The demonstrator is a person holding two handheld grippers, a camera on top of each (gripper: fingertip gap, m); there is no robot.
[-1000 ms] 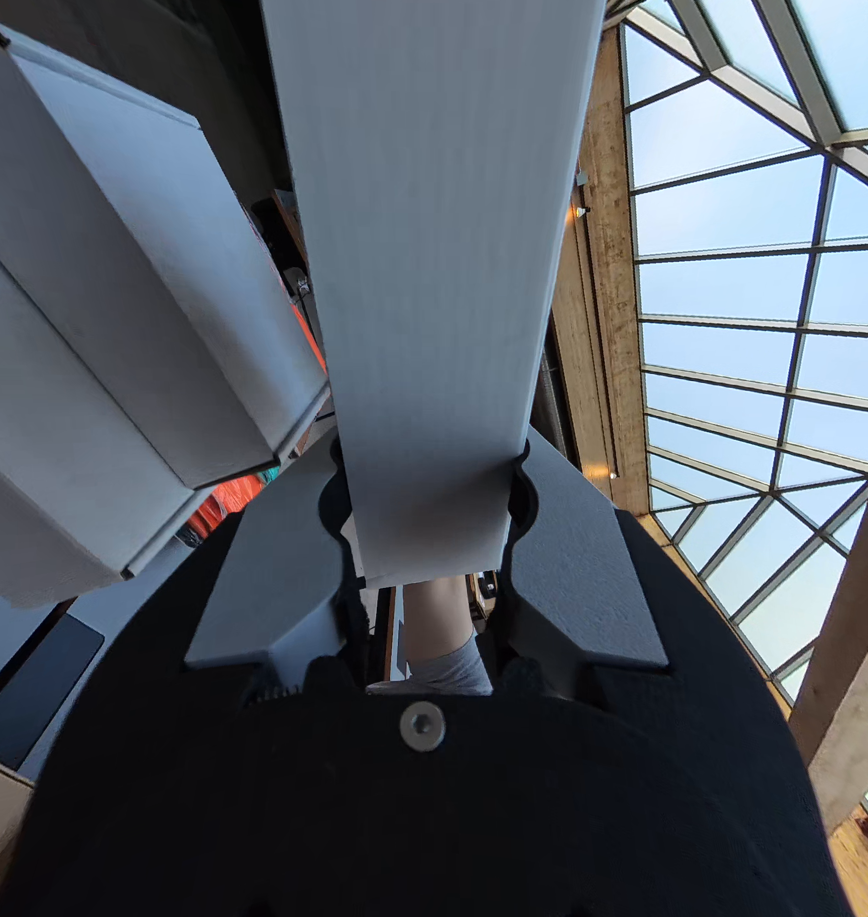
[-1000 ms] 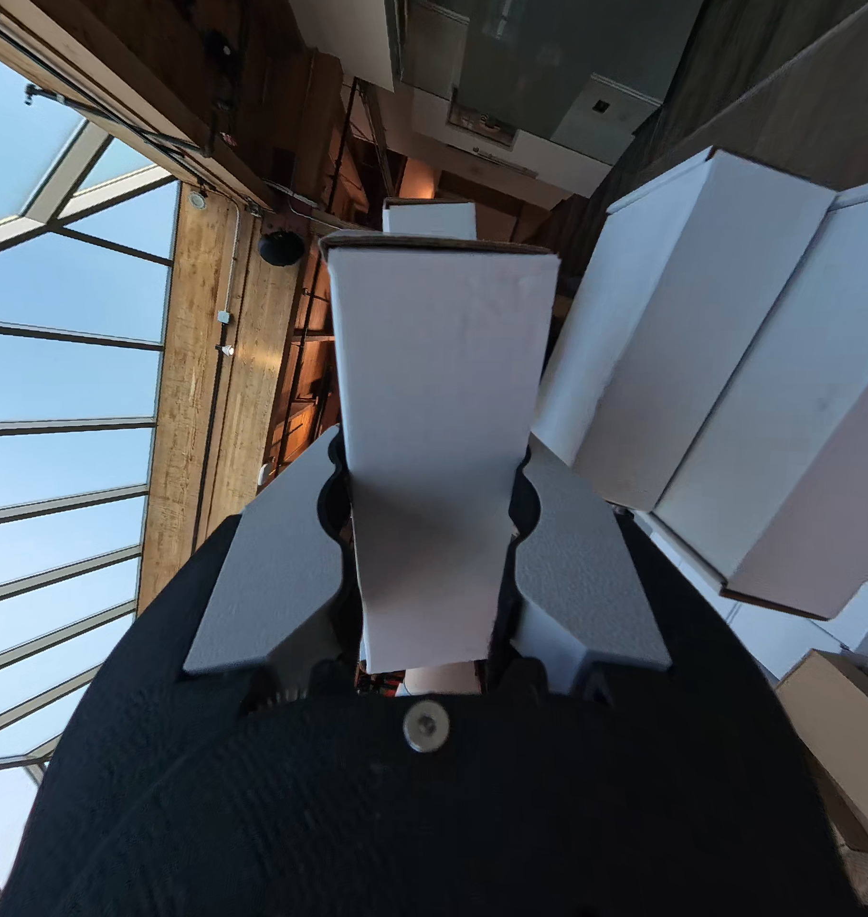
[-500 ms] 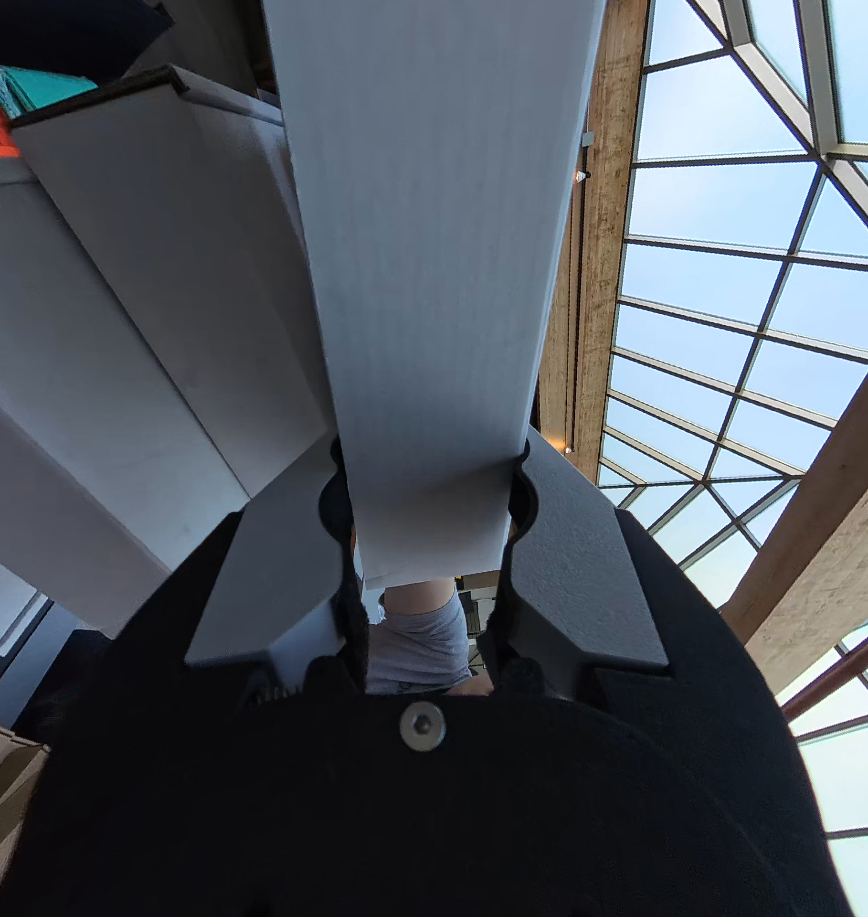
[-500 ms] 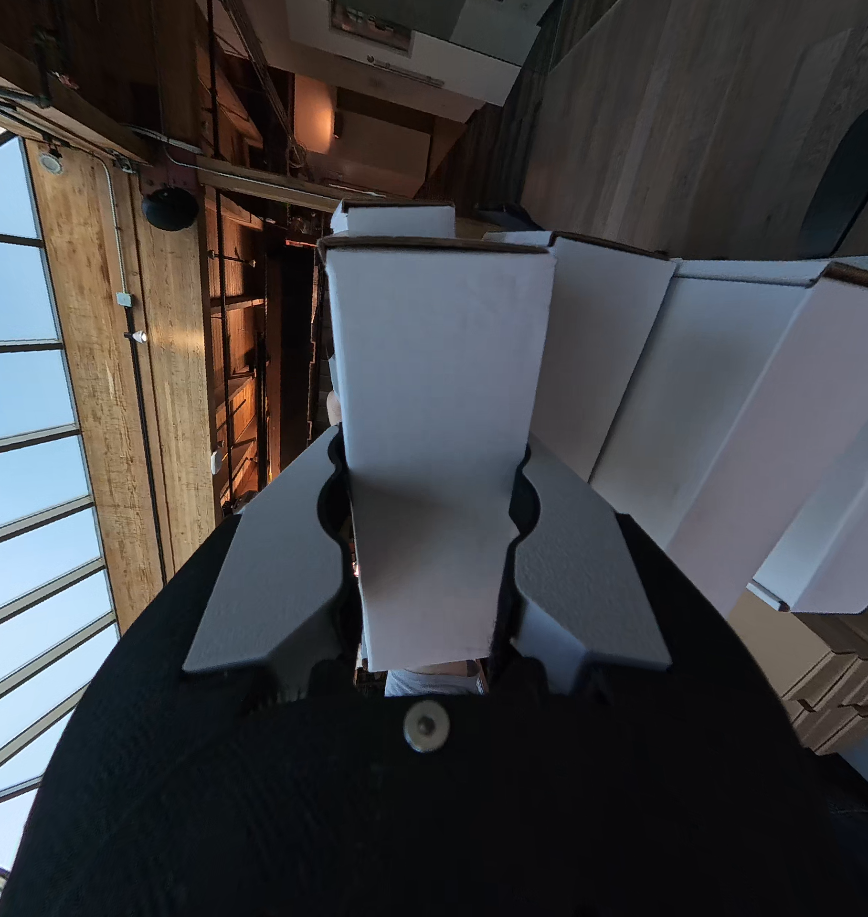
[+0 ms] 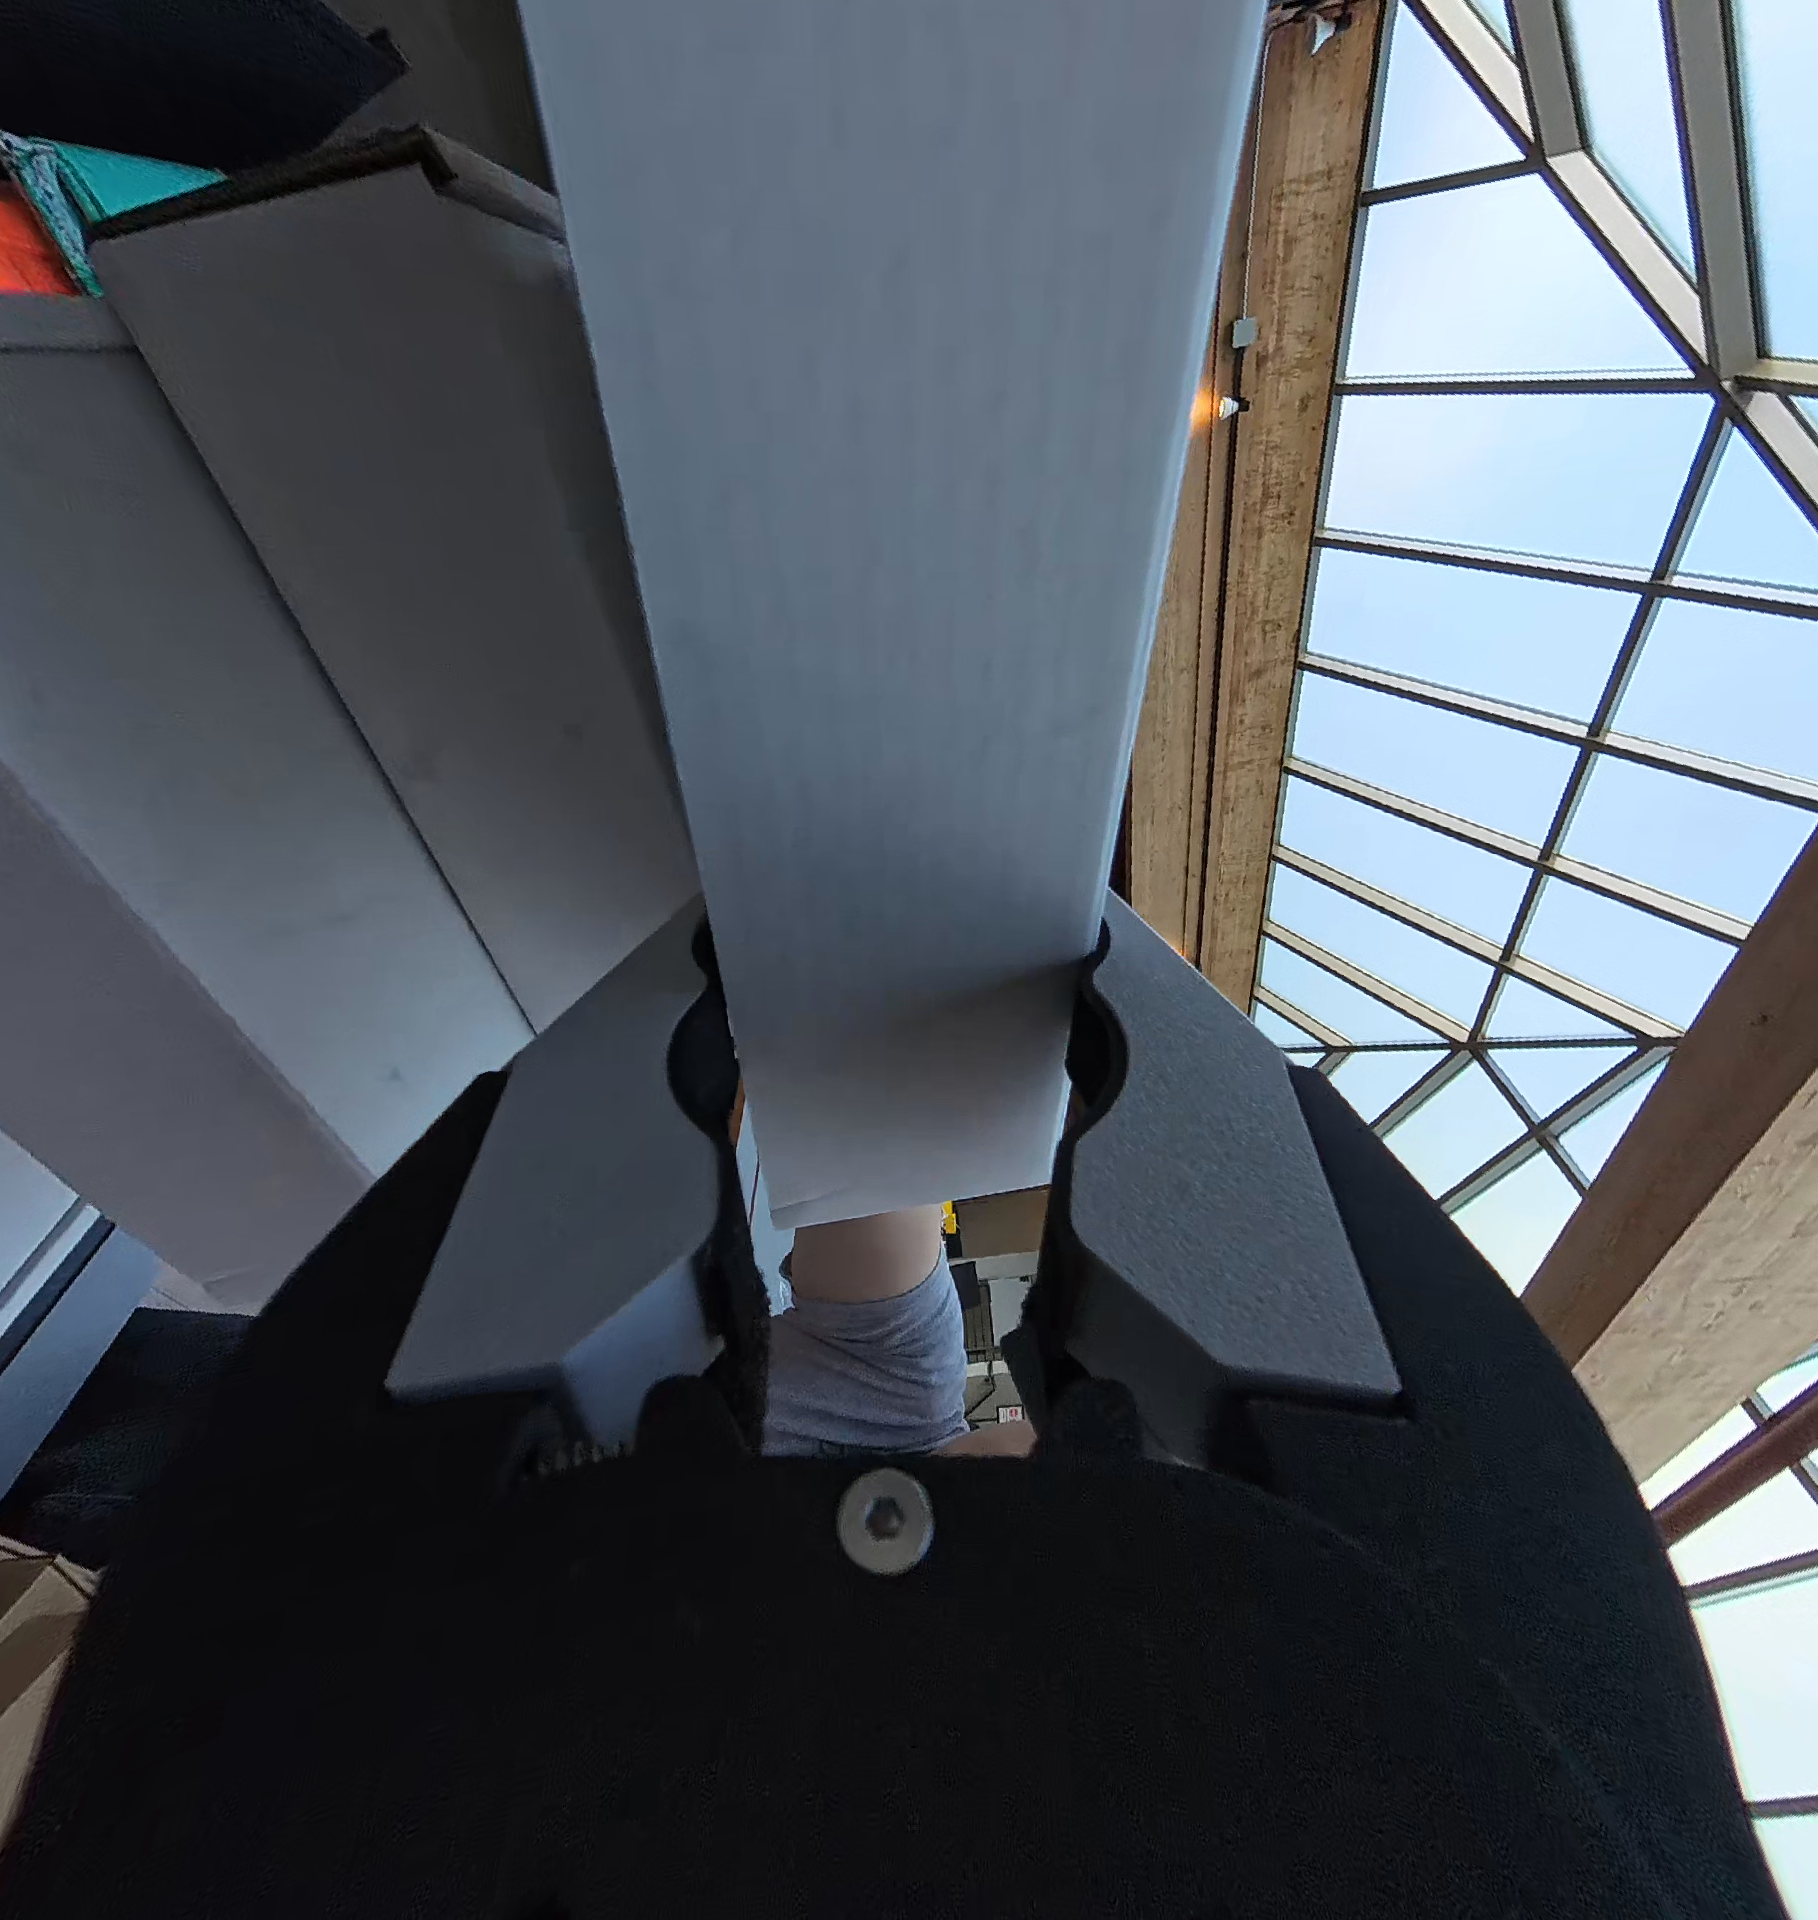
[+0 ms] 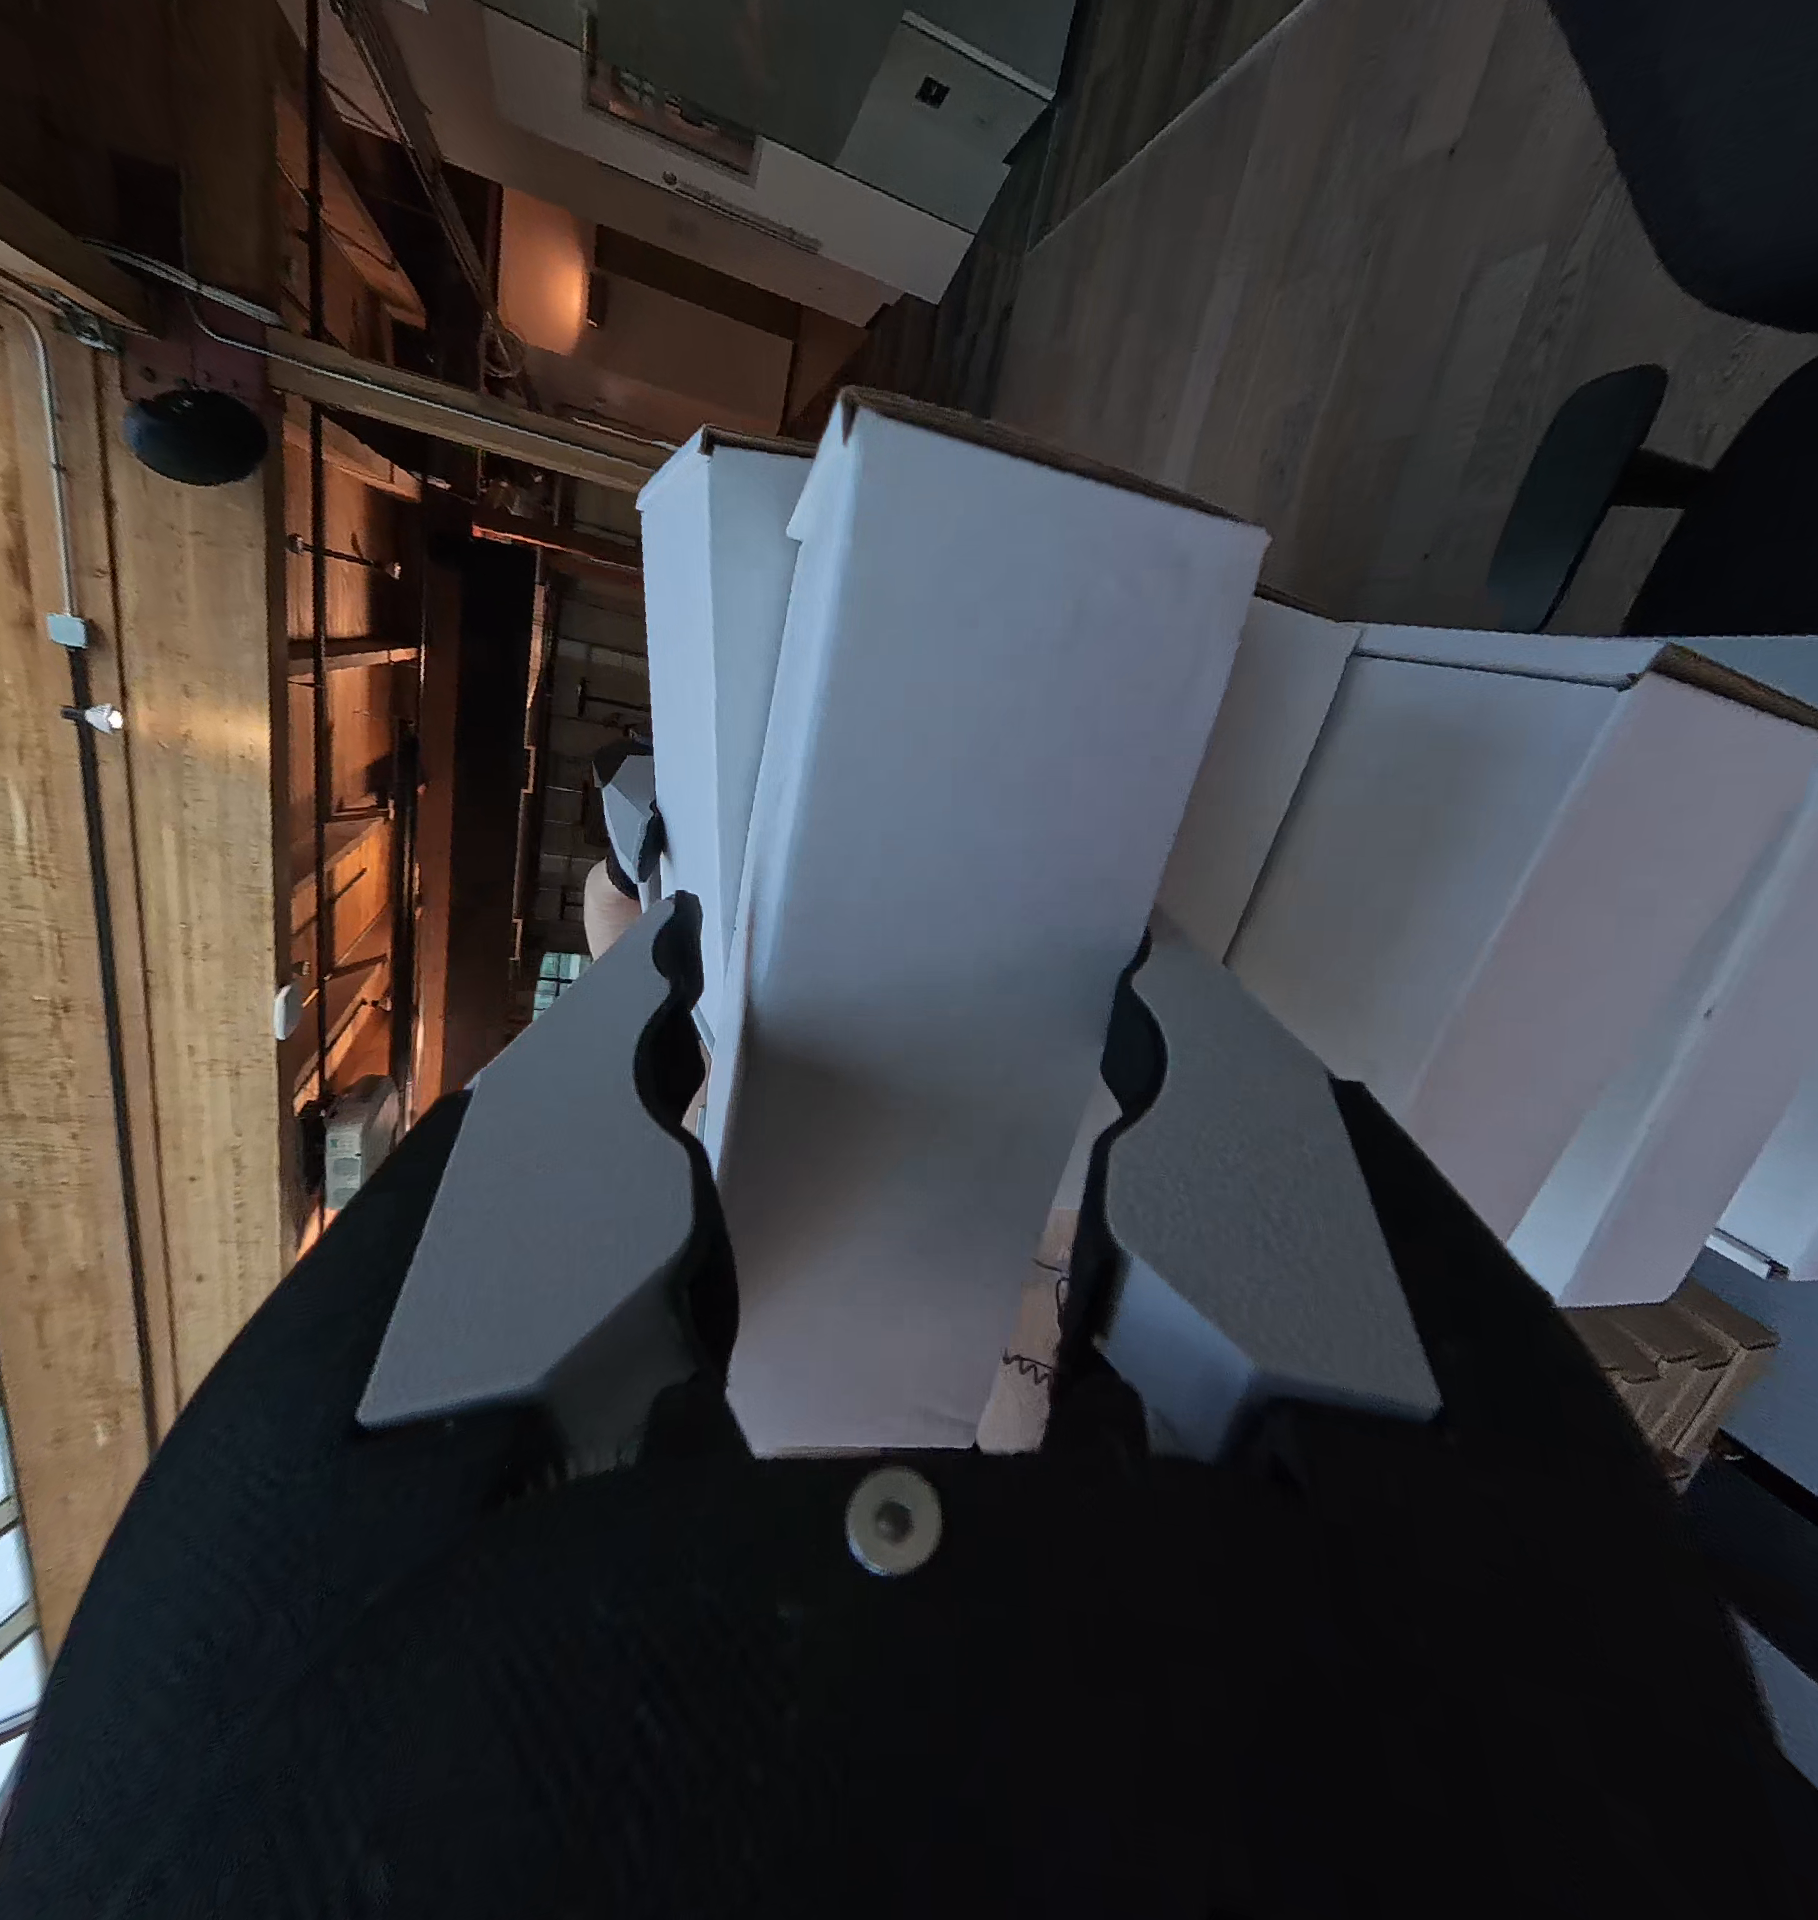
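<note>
Skylight panes [image 5: 1570, 499] fill the left wrist view at 3 o'clock; the left gripper [image 5: 900, 1039] clamps a white cardboard panel [image 5: 884, 520] running to 12. Right wrist view: wooden wall [image 6: 105, 727] at 9; the right gripper [image 6: 910, 1060] stands slightly parted around a white box flap [image 6: 946, 883], contact unclear, stacked white boxes [image 6: 1507, 935] at 3.

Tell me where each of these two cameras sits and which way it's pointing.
Left wrist view: sits behind the left tongs, tilted up toward a glass roof; its fingers clamp a white box panel; a person's arm shows between them.
Right wrist view: sits behind the right tongs, rolled sideways toward wooden walls; its fingers sit slightly apart around a white box.
Shared: stacked white boxes and the skylight.
</note>
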